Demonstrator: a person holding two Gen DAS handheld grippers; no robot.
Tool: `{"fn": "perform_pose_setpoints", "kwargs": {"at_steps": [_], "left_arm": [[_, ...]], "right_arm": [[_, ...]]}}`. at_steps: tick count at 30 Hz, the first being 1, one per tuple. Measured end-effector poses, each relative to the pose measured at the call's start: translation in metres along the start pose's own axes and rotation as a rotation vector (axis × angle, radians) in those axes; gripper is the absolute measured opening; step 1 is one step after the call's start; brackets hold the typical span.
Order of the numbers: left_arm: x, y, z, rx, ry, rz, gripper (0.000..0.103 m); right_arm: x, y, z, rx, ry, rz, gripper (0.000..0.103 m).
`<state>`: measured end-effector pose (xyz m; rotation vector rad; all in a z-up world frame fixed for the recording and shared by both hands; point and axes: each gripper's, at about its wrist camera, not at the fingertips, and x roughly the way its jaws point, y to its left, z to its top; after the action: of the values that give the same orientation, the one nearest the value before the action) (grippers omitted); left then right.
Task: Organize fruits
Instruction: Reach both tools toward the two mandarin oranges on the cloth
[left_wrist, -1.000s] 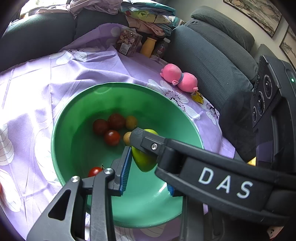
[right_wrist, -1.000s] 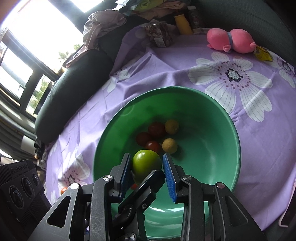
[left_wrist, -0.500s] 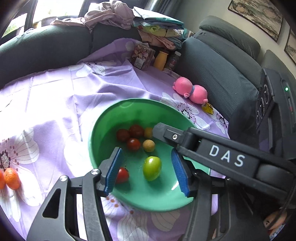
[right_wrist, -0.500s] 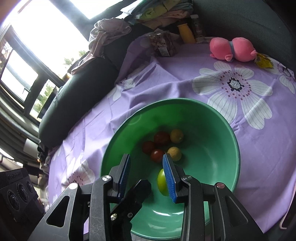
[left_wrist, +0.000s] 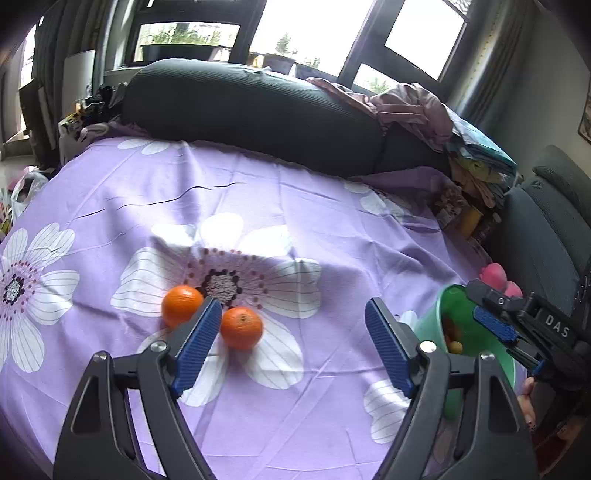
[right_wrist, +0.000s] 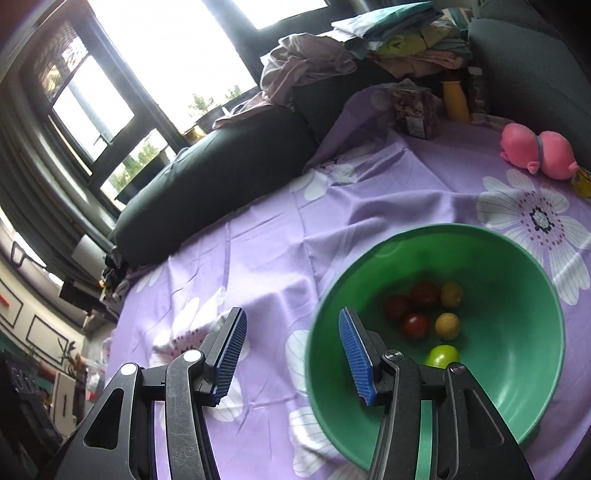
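The tablecloth (left_wrist: 295, 206) was thin matt purple cloth, creased and printed with white flowers; the green bowl (right_wrist: 517, 369) looked like smooth plastic with a soft sheen; the two oranges (left_wrist: 241, 328) had dimpled, faintly glossy peel; the gripper pads (right_wrist: 354, 358) were ribbed blue, perhaps rubber, on matt black plastic fingers with bright metal screws; the sofa cushion (left_wrist: 251, 107) was dark ribbed fabric; the pink toy (right_wrist: 537, 149) seemed soft plush.

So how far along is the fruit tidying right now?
Partly done: the green bowl already holds small red and yellow fruits plus a green fruit. Nothing is in hand; the left tongs and right tongs are open. Left: two oranges on the purple cloth.
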<state>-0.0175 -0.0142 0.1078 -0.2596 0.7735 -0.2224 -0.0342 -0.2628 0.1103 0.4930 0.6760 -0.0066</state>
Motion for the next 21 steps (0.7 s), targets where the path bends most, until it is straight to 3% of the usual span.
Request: {"fn": "perform_pose_setpoints", "kwargs": {"at_steps": [4, 7, 12, 21], "left_arm": [[0.014, 0.04, -0.002, -0.113, 0.065, 0.019, 0.08], [0.021, 0.055, -0.001, -0.161, 0.083, 0.085, 0.08], [0.027, 0.071, -0.004, -0.175, 0.102, 0.228, 0.079], [0.031, 0.1, -0.007, -0.21, 0.113, 0.308, 0.077]], "right_arm": [[0.028, 0.03, -0.008, -0.056, 0.073, 0.072, 0.055], [0.053, 0.049, -0.018, -0.091, 0.143, 0.091, 0.055], [0.093, 0.073, -0.036, -0.114, 0.262, 0.098, 0.055], [0.134, 0.093, -0.06, -0.12, 0.392, 0.141, 0.055]]}}
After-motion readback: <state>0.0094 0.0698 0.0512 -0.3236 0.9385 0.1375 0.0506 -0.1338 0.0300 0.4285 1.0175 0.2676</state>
